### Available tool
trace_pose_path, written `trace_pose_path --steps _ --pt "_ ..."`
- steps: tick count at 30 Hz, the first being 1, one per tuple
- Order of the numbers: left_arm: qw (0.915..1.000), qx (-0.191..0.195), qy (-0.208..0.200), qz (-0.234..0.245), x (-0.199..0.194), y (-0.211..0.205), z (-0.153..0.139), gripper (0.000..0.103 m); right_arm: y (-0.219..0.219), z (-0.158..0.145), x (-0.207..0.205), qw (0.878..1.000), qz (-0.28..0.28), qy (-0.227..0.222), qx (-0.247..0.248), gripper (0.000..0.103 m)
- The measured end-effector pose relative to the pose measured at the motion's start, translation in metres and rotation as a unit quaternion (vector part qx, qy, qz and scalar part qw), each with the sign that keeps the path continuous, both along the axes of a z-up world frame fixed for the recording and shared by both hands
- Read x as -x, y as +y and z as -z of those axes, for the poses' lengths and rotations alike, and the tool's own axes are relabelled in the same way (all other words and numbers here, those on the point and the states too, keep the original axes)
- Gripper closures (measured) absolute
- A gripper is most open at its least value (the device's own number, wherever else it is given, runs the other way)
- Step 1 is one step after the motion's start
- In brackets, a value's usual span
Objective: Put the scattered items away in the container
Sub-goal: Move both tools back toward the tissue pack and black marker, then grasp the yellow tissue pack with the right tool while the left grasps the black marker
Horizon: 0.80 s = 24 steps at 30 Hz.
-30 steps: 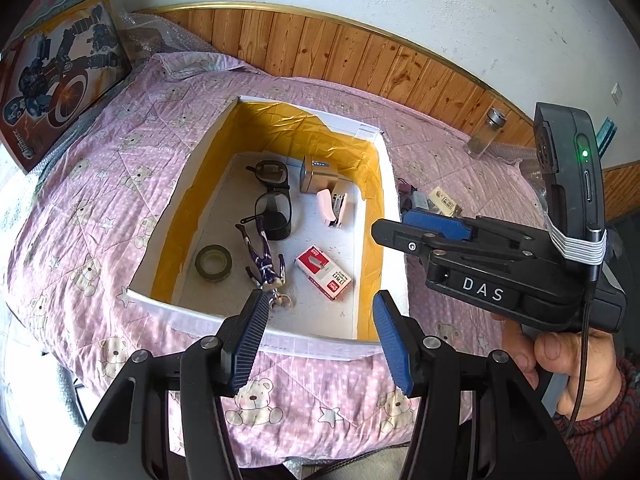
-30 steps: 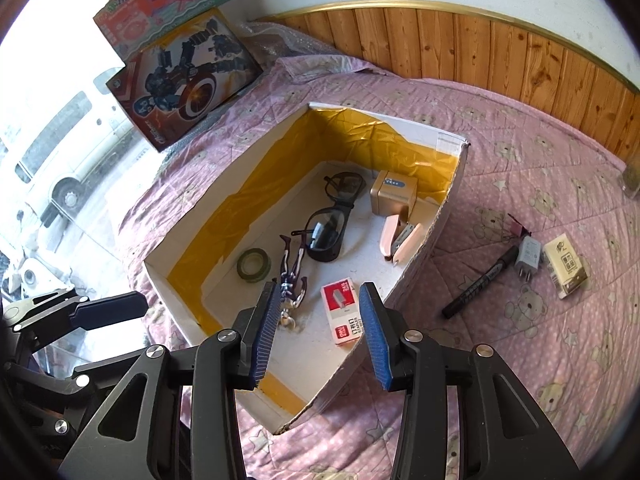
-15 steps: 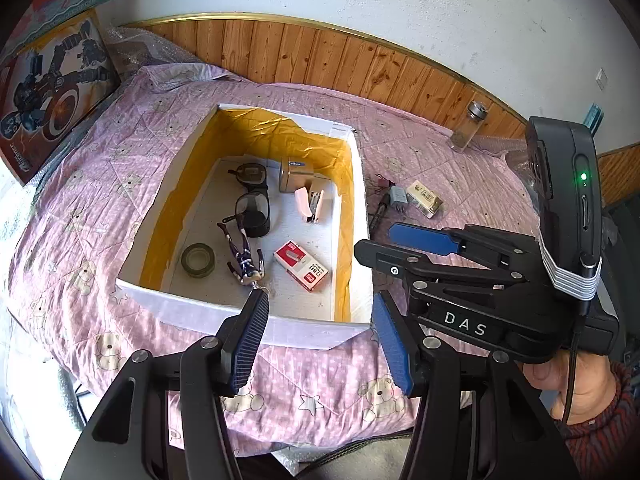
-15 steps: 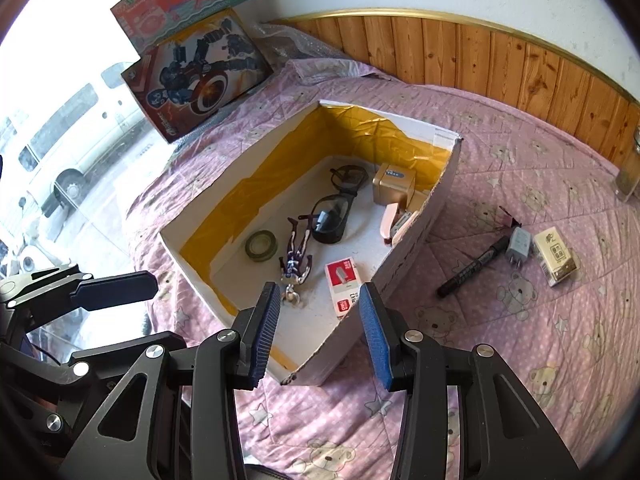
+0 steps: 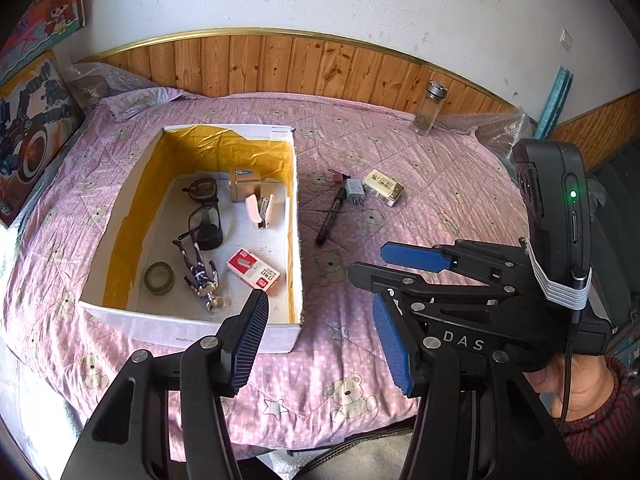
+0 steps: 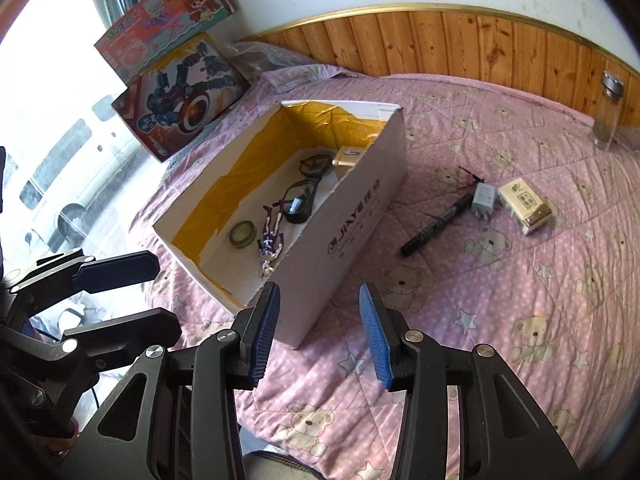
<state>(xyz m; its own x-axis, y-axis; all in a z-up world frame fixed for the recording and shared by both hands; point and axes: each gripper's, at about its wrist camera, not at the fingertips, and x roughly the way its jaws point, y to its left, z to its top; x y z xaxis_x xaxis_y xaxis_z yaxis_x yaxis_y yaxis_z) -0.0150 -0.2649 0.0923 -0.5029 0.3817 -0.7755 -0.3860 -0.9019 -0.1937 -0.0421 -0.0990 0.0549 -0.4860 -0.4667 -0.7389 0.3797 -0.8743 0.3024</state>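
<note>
I have both tools up and away from the bedspread, and neither carries anything: my left gripper [image 5: 318,338] has its blue pads spread wide over the near corner of the cardboard box [image 5: 294,216], and my right gripper [image 6: 318,334] is spread just as wide, hanging beside the box's near end.

The risk I see sits in the little cluster to the right of the box. The black marker [image 6: 438,225] lies with its far end touching the grey plug adapter [image 6: 485,200], and the cream packet [image 6: 525,205] is just beside that. If I close on the marker near that end, I could drag or flick the adapter along with it. A small dark clip [image 6: 469,179], or something like it, sits close behind them; it is too small for me to be sure. The quilt is soft, so a pad pressed down hard may snag the fabric rather than slide under a flat item. Carrying low, I could also knock the box's tall right wall.

Count, outside the box: one marker, one adapter, one packet, one small clip. Inside: two pairs of glasses [image 5: 204,216], one tan block [image 5: 244,184], one pink stapler [image 5: 260,210], one red staple box [image 5: 253,269], one tape roll [image 5: 159,277], one small figurine [image 5: 200,274]. One glass jar [image 5: 429,109] stands by the wooden wall, well apart.
</note>
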Motion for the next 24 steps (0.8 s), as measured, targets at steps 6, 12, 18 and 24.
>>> trace_pose_path --steps 6,12,18,24 --pt "0.9997 0.005 -0.004 0.026 0.004 0.031 0.005 0.047 0.042 0.009 0.01 0.999 0.04 -0.012 0.021 0.058" --pt "0.9985 0.004 -0.007 0.054 0.016 0.064 0.012 0.047 0.075 0.013 0.029 0.996 0.074 -0.019 0.039 0.058" --pt "0.9975 0.009 -0.016 0.068 0.041 0.097 0.026 0.047 0.108 0.02 0.06 0.993 0.109 -0.023 0.048 0.058" --pt "0.9967 0.016 -0.028 0.075 0.078 0.13 0.046 0.047 0.135 0.033 0.096 0.991 0.124 -0.031 0.034 0.058"
